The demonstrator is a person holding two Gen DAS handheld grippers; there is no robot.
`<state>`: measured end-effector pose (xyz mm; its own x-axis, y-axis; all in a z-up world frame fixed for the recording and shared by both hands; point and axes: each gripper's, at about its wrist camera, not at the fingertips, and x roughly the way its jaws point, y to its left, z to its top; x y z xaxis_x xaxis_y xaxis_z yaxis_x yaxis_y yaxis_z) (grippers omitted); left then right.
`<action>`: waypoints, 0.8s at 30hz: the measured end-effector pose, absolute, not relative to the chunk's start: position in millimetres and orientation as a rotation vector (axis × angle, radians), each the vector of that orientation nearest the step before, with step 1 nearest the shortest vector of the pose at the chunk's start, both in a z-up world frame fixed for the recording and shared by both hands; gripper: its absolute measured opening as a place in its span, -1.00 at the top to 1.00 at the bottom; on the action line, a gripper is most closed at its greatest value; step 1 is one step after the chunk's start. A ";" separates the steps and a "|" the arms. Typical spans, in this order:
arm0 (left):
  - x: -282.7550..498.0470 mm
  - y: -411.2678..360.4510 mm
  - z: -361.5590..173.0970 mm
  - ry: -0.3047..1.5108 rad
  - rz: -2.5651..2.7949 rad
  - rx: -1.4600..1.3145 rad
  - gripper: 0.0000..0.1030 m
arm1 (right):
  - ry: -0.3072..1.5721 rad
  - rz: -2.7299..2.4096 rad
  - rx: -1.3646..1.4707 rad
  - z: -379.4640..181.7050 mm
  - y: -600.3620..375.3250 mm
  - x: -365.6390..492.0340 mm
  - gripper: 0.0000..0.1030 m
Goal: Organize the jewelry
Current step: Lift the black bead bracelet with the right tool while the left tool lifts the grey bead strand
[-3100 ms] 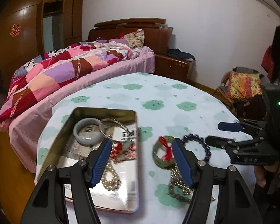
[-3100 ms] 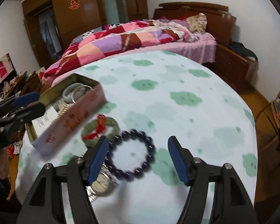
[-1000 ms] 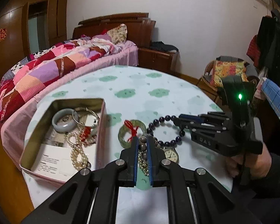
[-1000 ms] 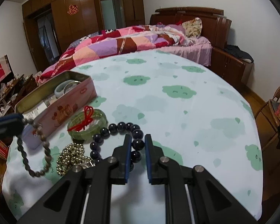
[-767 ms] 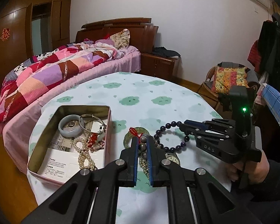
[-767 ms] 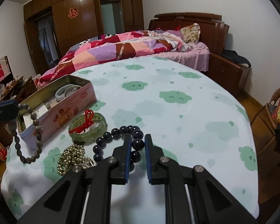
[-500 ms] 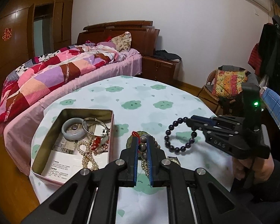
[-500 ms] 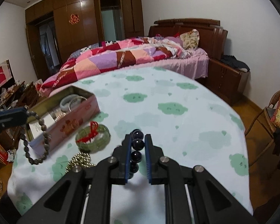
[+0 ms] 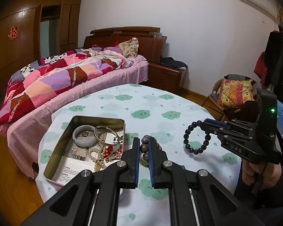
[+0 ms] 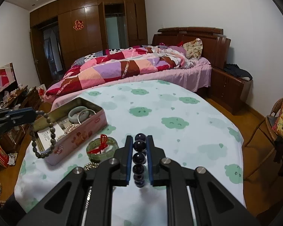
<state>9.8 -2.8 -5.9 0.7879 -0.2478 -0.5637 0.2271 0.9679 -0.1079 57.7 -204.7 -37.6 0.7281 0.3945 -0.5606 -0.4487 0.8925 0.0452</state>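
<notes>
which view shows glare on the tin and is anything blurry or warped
Left wrist view: the tin has a pale sheen on its inner wall; the room's walls bow from fisheye. Right wrist view: the dark bead bracelet in the right gripper looks soft, too close to the lens.

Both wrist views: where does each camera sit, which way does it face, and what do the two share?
Left wrist: on the left gripper, facing across the table toward the bed; its fingers pinch a brown bracelet. The right gripper, dangling a dark bracelet, and a hand show.
Right wrist: on the right gripper, also bedward; the left gripper enters at left.
Shared: tin, table, bed, both bracelets.
</notes>
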 end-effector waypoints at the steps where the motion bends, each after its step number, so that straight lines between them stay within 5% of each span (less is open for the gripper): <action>1: 10.0 -1.9 -5.5 0.611 -0.254 -0.036 0.85 | 0.591 0.469 -0.095 -36.0 -203.9 56.6 0.69; 24: 17.4 16.1 7.9 0.599 -0.240 -0.045 0.85 | 0.542 0.557 -0.123 -13.2 -170.6 42.5 0.69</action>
<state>17.4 16.1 7.9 0.7991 -0.2369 -0.5525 0.2110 0.9711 -0.1112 42.5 -170.6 -13.2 0.7133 0.4695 -0.5204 -0.5328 0.8456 0.0326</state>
